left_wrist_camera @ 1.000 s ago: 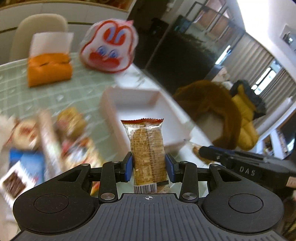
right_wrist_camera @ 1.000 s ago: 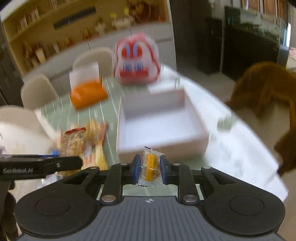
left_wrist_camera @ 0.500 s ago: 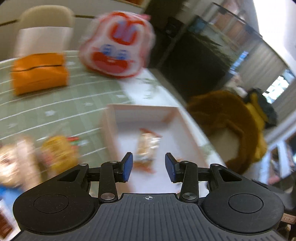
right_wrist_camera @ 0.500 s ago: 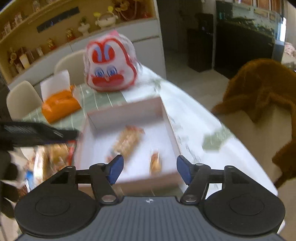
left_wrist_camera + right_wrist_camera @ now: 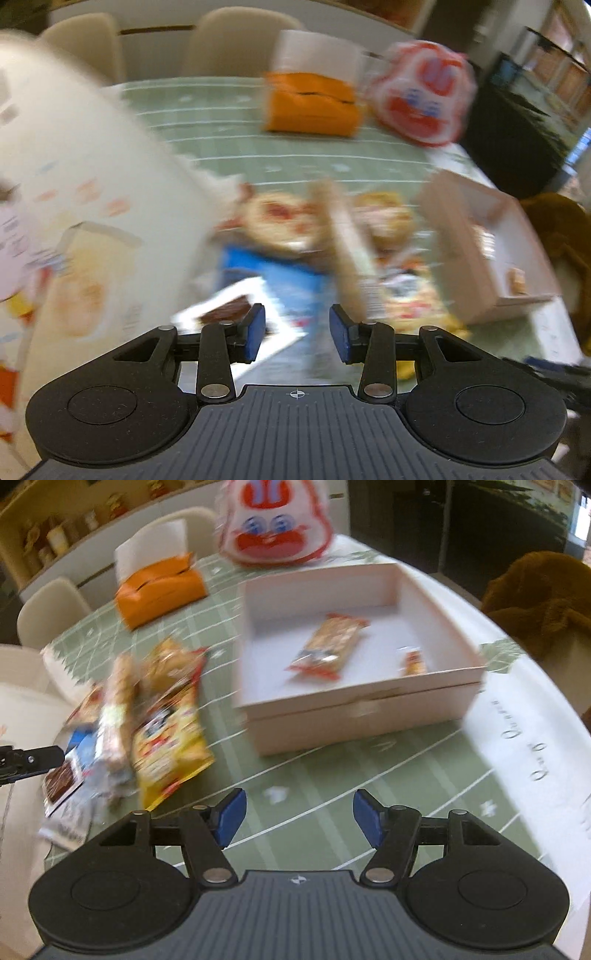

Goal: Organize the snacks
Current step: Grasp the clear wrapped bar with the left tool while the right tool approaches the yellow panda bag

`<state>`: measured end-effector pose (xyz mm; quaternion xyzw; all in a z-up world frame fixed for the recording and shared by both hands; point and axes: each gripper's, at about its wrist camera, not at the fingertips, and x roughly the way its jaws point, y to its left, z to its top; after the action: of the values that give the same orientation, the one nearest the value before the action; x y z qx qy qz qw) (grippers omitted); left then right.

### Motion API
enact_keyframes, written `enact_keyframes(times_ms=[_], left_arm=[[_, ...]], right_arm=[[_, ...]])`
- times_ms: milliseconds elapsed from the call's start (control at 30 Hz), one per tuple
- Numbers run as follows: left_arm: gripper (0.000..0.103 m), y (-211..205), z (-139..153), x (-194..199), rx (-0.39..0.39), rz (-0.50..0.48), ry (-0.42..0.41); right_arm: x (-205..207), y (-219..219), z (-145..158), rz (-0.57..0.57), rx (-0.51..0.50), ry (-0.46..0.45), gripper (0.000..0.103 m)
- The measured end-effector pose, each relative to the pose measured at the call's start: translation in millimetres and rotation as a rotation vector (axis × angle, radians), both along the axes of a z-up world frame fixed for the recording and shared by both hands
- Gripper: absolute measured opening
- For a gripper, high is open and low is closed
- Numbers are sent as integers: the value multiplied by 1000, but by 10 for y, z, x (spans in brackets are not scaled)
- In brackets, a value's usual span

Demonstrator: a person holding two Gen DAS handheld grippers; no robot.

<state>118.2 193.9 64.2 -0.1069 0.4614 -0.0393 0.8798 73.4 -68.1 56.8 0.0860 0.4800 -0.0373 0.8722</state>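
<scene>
A white box (image 5: 439, 602) sits on the green table and holds a biscuit packet (image 5: 328, 646) and a small orange snack (image 5: 413, 661). A pile of snacks lies left of it: a yellow bag (image 5: 170, 731), a long wafer pack (image 5: 116, 701) and a blue packet (image 5: 70, 771). My right gripper (image 5: 295, 819) is open and empty, above the table in front of the box. My left gripper (image 5: 297, 332) is open and empty, above the blurred pile, over the blue packet (image 5: 273, 288). The box (image 5: 491, 243) is to its right.
An orange tissue box (image 5: 159, 587) and a red-and-white rabbit-face bag (image 5: 273, 524) stand at the back. A large white bag (image 5: 74, 206) fills the left of the left wrist view. Chairs stand behind the table; a brown coat (image 5: 546, 602) lies at the right.
Both grippers opened and dropped their snacks into the box. Both then pulled back; the left one swung left over the snack pile.
</scene>
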Motion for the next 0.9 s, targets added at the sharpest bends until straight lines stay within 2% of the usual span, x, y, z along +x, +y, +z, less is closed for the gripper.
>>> enact_keyframes(times_ms=[200, 300, 400, 600, 733, 900], left_arm=[[43, 312, -147, -76, -29, 64, 13], [43, 324, -275, -59, -56, 65, 38], [46, 298, -319, -72, -48, 67, 15], [46, 114, -333, 52, -109, -28, 17], [47, 10, -352, 122, -164, -78, 22], [46, 98, -270, 62, -226, -41, 27]], right_arm=[[-77, 443, -27, 33, -12, 25, 69], [-133, 528, -37, 47, -19, 35, 69], [-182, 561, -48, 53, -27, 41, 69], [-236, 508, -39, -6, -30, -9, 69], [-92, 494, 10, 7, 3, -18, 69], [195, 609, 60, 53, -13, -35, 71]])
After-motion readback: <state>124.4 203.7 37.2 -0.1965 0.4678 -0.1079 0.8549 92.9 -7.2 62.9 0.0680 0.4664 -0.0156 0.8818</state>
